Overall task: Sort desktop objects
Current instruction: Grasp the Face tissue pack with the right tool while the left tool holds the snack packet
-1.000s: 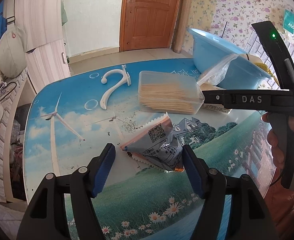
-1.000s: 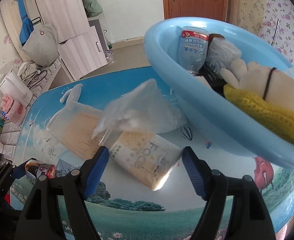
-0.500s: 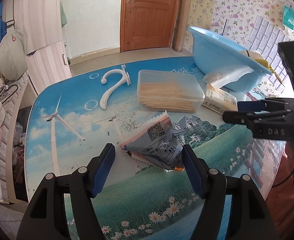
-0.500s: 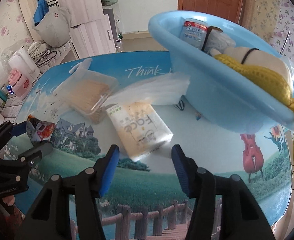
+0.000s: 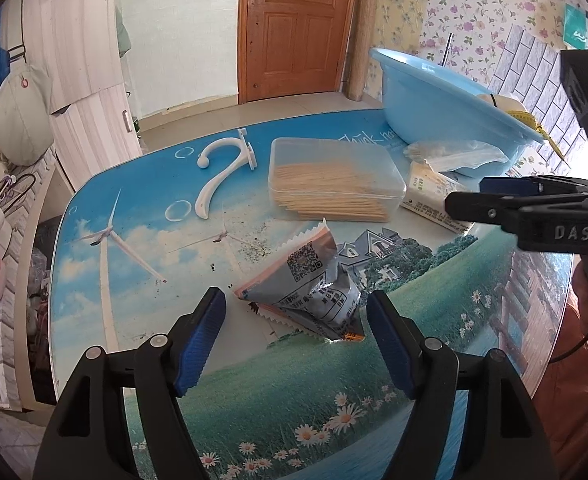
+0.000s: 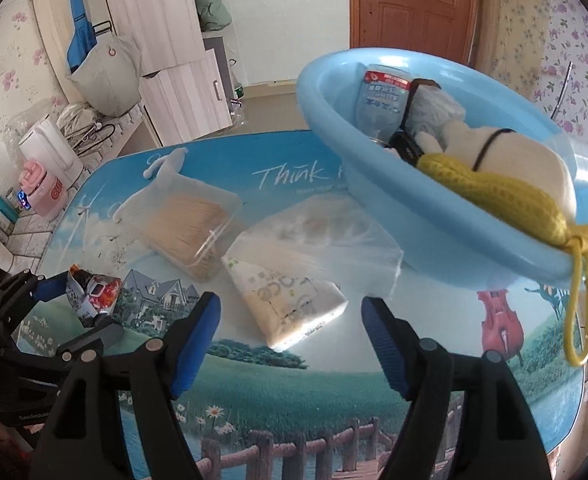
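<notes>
Printed landscape counter [image 5: 141,240] with wooden door [image 5: 294,28] and floral wallpaper behind. Left tongs [image 5: 296,334] spread wide, low over the near counter, framing a crumpled grey snack packet [image 5: 314,280] without touching it. Right tongs [image 6: 289,344] likewise spread, empty, poised just short of a cream tissue pack [image 6: 289,300] lying flat under the edge of a clear plastic bag [image 6: 326,232]. Clear lidded box of toothpicks [image 5: 336,184] beside the tissue pack, mid-counter. White plastic hook [image 5: 221,172] flat on the far left of the counter, near the box. Blue basin [image 6: 434,208] at the far right corner, holding a plastic bottle [image 6: 382,100], a yellow knitted item [image 6: 502,200] and a cream plush piece [image 6: 526,160].
</notes>
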### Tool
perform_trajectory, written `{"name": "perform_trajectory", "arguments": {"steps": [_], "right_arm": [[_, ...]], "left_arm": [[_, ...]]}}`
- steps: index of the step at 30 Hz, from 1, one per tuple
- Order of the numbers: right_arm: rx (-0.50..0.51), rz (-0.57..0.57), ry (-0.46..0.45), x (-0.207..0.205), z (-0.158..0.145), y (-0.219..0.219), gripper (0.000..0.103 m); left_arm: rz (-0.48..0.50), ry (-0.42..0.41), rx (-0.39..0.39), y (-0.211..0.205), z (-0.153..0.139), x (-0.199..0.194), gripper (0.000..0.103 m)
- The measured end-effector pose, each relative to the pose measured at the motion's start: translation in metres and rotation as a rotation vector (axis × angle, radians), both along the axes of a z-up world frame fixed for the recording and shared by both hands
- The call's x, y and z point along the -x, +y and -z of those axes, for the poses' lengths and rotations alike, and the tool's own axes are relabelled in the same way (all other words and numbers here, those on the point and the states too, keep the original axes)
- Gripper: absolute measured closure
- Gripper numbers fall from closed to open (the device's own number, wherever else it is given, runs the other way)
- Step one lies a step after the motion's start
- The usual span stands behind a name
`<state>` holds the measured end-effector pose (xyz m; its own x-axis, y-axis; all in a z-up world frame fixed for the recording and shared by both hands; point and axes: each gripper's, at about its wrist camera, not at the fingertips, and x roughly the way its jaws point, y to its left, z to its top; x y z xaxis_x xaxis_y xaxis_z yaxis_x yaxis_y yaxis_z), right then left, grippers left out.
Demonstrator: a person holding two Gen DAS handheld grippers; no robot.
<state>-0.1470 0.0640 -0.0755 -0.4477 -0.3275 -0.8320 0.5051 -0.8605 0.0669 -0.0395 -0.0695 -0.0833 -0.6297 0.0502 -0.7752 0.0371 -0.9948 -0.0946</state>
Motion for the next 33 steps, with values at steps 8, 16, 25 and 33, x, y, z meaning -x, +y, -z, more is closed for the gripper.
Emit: {"name": "perform_trajectory", "arguments": {"steps": [8, 16, 25, 33], "right_arm": [[0.006, -0.061, -0.027, -0.002, 0.008, 0.002, 0.053], [-0.026, -0.053, -0.014, -0.031, 0.003, 0.029, 0.053], [0.188, -0.030, -0.132, -0.038, -0.005, 0.077, 0.053], [0.058, -0.028, -0.056, -0.048, -0.001, 0.071, 0.053]], "left_arm": [[0.004, 0.015, -0.029, -0.004, -0.001, -0.005, 0.040], [0.020, 0.010, -0.015, 0.004, -0.002, -0.005, 0.045], [0.101, -0.010, -0.040, 0.037, -0.004, 0.001, 0.044], [0.132, -0.024, -0.015, 0.056, -0.005, 0.001, 0.044]]}}
